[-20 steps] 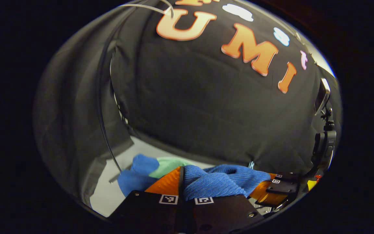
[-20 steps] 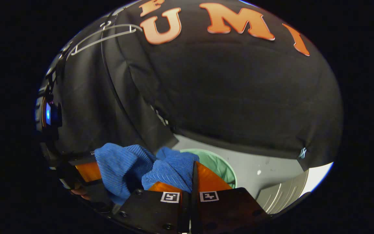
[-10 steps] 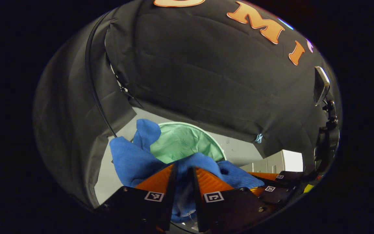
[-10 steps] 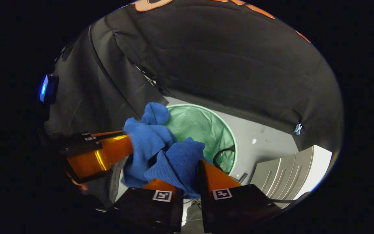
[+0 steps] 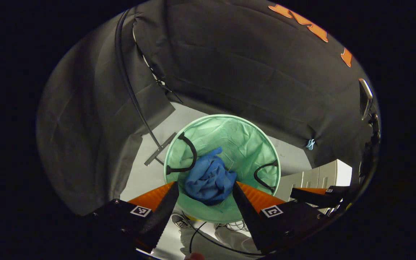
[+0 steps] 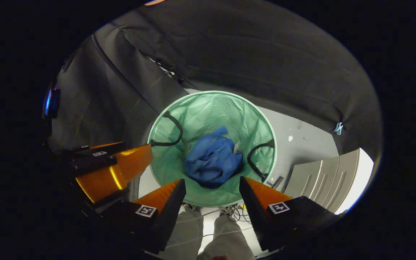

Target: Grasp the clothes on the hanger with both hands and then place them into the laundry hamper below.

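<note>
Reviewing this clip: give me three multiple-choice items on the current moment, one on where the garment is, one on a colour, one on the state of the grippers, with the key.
1. Where is the blue garment?
A. Inside the hamper
B. Draped over the hamper's rim
C. On the floor

2. What colour is the laundry hamper?
A. Red
B. Light green
C. White

3. How do the left gripper and right gripper stand?
A. Both shut on the garment
B. One open, one shut
C. Both open

Key: A, the garment lies bunched within the hamper's walls; B, its lining is light green; C, each gripper's fingers stand wide apart, holding nothing.
</note>
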Motion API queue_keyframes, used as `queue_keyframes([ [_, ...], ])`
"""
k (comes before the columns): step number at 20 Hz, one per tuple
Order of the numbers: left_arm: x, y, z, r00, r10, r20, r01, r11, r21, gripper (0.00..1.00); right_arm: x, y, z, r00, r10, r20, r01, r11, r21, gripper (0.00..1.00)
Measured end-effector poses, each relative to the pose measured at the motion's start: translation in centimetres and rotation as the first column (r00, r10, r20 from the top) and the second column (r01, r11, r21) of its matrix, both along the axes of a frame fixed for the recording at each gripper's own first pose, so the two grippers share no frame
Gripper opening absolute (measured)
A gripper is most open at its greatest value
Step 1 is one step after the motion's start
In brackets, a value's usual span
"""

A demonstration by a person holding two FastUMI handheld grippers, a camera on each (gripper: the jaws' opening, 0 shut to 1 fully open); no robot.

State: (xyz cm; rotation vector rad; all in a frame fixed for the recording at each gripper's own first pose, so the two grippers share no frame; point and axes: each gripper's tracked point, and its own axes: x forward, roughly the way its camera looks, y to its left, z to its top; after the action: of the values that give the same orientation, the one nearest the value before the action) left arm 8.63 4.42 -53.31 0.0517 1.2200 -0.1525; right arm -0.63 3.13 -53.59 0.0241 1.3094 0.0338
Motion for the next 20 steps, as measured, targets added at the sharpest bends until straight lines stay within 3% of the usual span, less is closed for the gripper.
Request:
queue_keyframes([
  [2, 0.3, -0.1, 1.0, 0.999, 0.003, 0.033, -0.003, 1.0, -0.022, 0.96, 0.3, -1.0, 0.6, 0.999, 0.039, 0.019, -0.039, 0.999, -0.012, 0.88],
  [3, 0.4, -0.3, 1.9, 0.999, 0.009, 0.051, -0.007, 0.999, -0.033, 0.96, 0.0, -0.5, 1.1, 0.998, 0.05, 0.033, -0.05, 0.999, -0.007, 0.98],
  [6, 1.1, -1.5, 5.0, 0.989, 0.054, 0.136, -0.046, 0.997, -0.064, 0.92, 1.3, -0.7, 3.7, 0.992, 0.071, 0.108, -0.073, 0.997, 0.008, 0.98],
  [7, 1.5, -1.6, 6.1, 0.983, 0.078, 0.166, -0.067, 0.995, -0.069, 0.95, 1.4, -0.8, 4.8, 0.987, 0.076, 0.142, -0.079, 0.997, 0.011, 0.98],
  [12, 2.7, -1.1, 13.3, 0.922, 0.158, 0.352, -0.122, 0.985, -0.121, 0.95, 3.3, -1.6, 13.0, 0.936, 0.075, 0.345, -0.079, 0.997, -0.003, 0.98],
  [17, 3.1, -1.9, 22.7, 0.831, 0.077, 0.552, -0.029, 0.995, -0.096, 0.95, 2.8, -0.5, 22.8, 0.852, 0.011, 0.523, -0.026, 0.999, 0.021, 0.98],
  [20, 1.1, -1.6, 30.0, 0.741, 0.049, 0.67, 0.018, 0.996, -0.093, 0.95, 2.0, 0.0, 30.3, 0.743, 0.032, 0.669, -0.025, 0.999, -0.02, 0.98],
])
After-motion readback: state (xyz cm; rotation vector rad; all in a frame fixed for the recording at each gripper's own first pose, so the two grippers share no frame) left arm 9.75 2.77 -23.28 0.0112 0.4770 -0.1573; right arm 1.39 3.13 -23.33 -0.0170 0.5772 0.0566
